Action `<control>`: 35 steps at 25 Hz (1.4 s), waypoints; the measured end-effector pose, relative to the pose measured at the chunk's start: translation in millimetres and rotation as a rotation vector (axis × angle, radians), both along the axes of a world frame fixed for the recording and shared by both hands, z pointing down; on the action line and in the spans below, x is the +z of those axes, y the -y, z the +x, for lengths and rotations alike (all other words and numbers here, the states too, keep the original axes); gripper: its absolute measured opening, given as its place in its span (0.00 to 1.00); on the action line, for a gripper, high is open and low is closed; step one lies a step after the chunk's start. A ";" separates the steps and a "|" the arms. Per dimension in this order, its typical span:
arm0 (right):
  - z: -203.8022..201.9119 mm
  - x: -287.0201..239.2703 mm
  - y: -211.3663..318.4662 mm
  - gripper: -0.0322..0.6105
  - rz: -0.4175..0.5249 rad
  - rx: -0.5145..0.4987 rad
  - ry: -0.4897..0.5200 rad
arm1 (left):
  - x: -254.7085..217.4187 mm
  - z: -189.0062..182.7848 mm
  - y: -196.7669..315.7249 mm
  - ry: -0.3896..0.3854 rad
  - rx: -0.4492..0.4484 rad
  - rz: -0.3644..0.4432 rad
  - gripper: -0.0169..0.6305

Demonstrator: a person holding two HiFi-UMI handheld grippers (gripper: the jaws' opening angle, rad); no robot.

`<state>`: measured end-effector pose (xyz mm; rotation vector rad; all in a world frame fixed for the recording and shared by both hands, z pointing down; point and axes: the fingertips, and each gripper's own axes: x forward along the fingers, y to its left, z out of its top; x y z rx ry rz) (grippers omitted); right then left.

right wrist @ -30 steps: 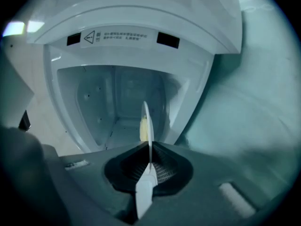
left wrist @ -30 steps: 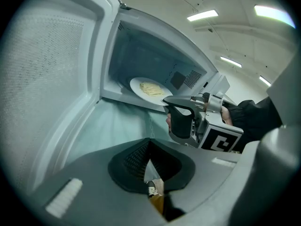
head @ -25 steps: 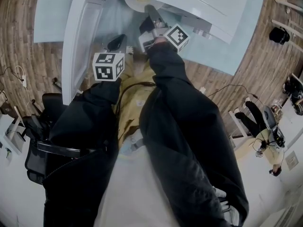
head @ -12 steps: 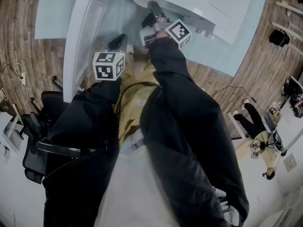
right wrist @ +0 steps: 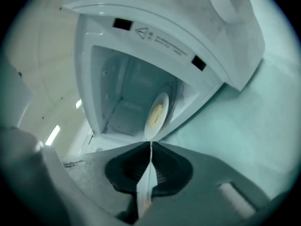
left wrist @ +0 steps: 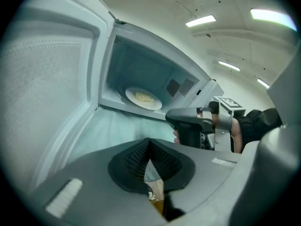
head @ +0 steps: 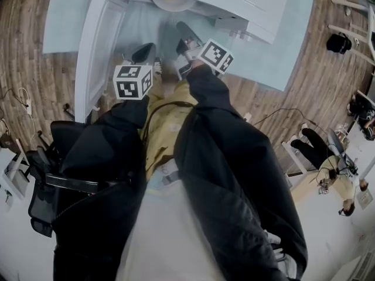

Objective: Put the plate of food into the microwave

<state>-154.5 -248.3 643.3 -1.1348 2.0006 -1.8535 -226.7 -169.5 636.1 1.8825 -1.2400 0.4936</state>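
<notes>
Evidently the round white plate of pale yellow food [left wrist: 143, 98] is already set flat on the floor of the white microwave oven [left wrist: 141, 62], whose white door [left wrist: 42, 88] is swung wide to the left. The right gripper [right wrist: 151, 145] is held just in front of the opening, near the plate. Its jaws are opening, only a narrow slit is shown between them, and nothing is gripped there. The left gripper [left wrist: 149, 142] is kept lower and apart from the oven, its jaws closed tip to tip on nothing. The release is judged to be the step in hand. It is best finished by drawing the right gripper straight back and level, so that the plate's rim is not clipped or dragged toward the sill, before the door is pushed shut.
</notes>
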 end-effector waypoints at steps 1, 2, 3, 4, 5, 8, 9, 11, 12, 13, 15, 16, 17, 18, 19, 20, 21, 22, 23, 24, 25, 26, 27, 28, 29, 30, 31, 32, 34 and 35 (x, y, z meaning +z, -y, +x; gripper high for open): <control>3.8 -5.9 -12.9 0.04 0.016 -0.049 -0.045 | -5.5 4.9 -0.5 -0.003 0.004 0.010 0.02; 8.8 -13.3 -23.8 0.04 0.042 -0.093 -0.087 | -11.7 10.3 0.3 -0.005 0.008 0.024 0.02; 14.9 -21.7 -31.6 0.04 0.077 -0.129 -0.126 | -18.3 15.8 3.0 -0.005 0.014 0.042 0.02; 22.2 -30.5 -36.1 0.04 0.117 -0.156 -0.165 | -25.1 21.6 6.9 -0.004 0.020 0.065 0.02; 29.8 -39.8 -38.3 0.04 0.160 -0.175 -0.203 | -32.1 27.7 11.2 -0.001 0.028 0.088 0.02; 44.8 -68.6 -40.2 0.04 0.274 -0.219 -0.294 | -53.5 44.8 20.3 0.014 0.054 0.151 0.02; 45.3 -78.4 -40.9 0.04 0.312 -0.238 -0.323 | -60.9 48.7 21.7 0.018 0.065 0.169 0.02; 44.3 -98.4 -43.9 0.04 0.399 -0.283 -0.384 | -76.2 57.0 21.5 0.026 0.089 0.205 0.02; 45.8 -108.1 -46.0 0.04 0.447 -0.305 -0.417 | -84.2 63.3 20.8 0.031 0.101 0.225 0.02; 49.1 -117.6 -48.2 0.04 0.494 -0.325 -0.450 | -92.6 70.6 20.4 0.037 0.112 0.245 0.02; 56.5 -136.2 -51.9 0.04 0.575 -0.353 -0.509 | -110.6 82.7 21.2 0.046 0.127 0.284 0.02; 58.6 -145.3 -52.7 0.04 0.607 -0.362 -0.533 | -119.6 85.6 22.9 0.049 0.130 0.302 0.02; 59.4 -153.6 -52.8 0.04 0.634 -0.366 -0.552 | -128.1 86.5 25.4 0.053 0.131 0.319 0.02; 59.3 -160.5 -52.5 0.04 0.659 -0.368 -0.568 | -135.4 86.1 28.3 0.057 0.131 0.338 0.02; 58.5 -166.3 -52.1 0.04 0.684 -0.369 -0.583 | -141.6 84.8 31.3 0.062 0.130 0.357 0.02; 57.4 -171.3 -51.9 0.04 0.708 -0.370 -0.597 | -147.0 83.3 33.9 0.067 0.127 0.375 0.02; 56.4 -176.2 -51.9 0.04 0.733 -0.370 -0.612 | -152.0 82.0 36.4 0.070 0.124 0.393 0.02; 55.7 -181.3 -51.5 0.04 0.759 -0.370 -0.626 | -156.9 81.3 38.8 0.072 0.121 0.409 0.02; 55.5 -186.8 -50.6 0.04 0.784 -0.368 -0.641 | -161.9 81.3 41.2 0.074 0.120 0.426 0.02; 55.5 -192.6 -49.4 0.04 0.808 -0.364 -0.654 | -166.9 81.7 43.5 0.076 0.120 0.443 0.02; 55.6 -198.2 -48.0 0.04 0.831 -0.358 -0.665 | -171.8 82.4 45.6 0.078 0.122 0.460 0.02; 55.6 -203.5 -46.8 0.04 0.852 -0.352 -0.676 | -176.4 83.0 47.1 0.080 0.124 0.476 0.02; 55.8 -208.7 -45.9 0.04 0.871 -0.346 -0.685 | -180.6 83.5 48.0 0.081 0.127 0.489 0.02; 56.0 -214.3 -44.9 0.04 0.889 -0.339 -0.693 | -184.6 84.1 48.6 0.082 0.129 0.502 0.02; 56.3 -220.2 -43.6 0.04 0.907 -0.331 -0.700 | -188.8 84.5 49.5 0.083 0.132 0.513 0.02; 56.7 -226.0 -42.0 0.04 0.925 -0.322 -0.705 | -193.3 84.7 50.6 0.083 0.133 0.524 0.02; 57.4 -231.4 -40.5 0.04 0.940 -0.313 -0.710 | -198.0 84.7 51.5 0.082 0.133 0.534 0.02; 58.7 -235.9 -39.5 0.04 0.951 -0.305 -0.714 | -202.6 84.8 52.2 0.082 0.132 0.544 0.02; 62.1 -241.8 -38.4 0.04 0.966 -0.289 -0.722 | -210.7 85.3 53.1 0.082 0.129 0.563 0.02; 63.0 -243.9 -38.3 0.04 0.973 -0.283 -0.727 | -213.4 85.0 53.1 0.082 0.128 0.570 0.02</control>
